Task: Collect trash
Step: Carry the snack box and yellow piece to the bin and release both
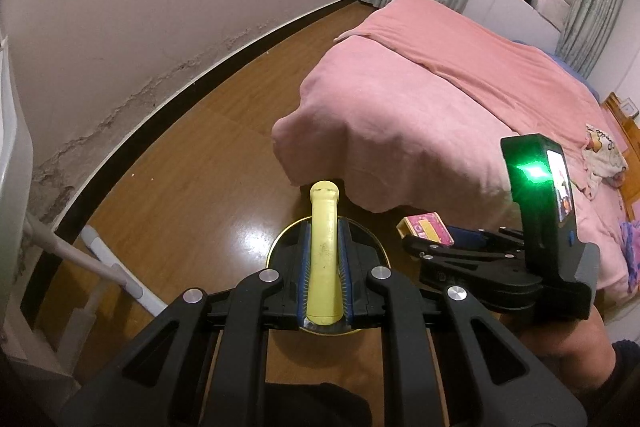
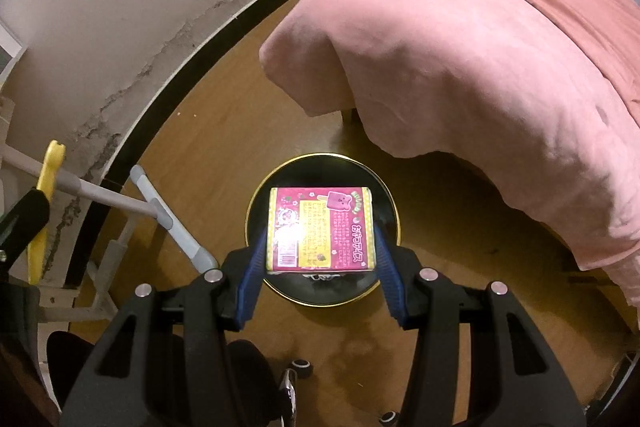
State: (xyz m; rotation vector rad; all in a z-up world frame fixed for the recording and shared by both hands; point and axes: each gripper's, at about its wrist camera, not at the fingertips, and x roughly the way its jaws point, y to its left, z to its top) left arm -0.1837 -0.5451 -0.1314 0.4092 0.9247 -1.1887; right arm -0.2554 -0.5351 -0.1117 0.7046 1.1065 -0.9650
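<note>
Your right tool (image 2: 322,247) is closed on the pink box (image 2: 322,229), held flat, directly above the round black bin (image 2: 256,211) on the floor. Your left tool (image 1: 324,267) is clamped on the yellow handle (image 1: 323,251), long axis pointing away from you, also over the bin (image 1: 280,243). The right tool is nearer a drop. The bed (image 2: 480,67) overhangs far right; open floor lies left, bounded by a grey frame (image 2: 168,223).
</note>
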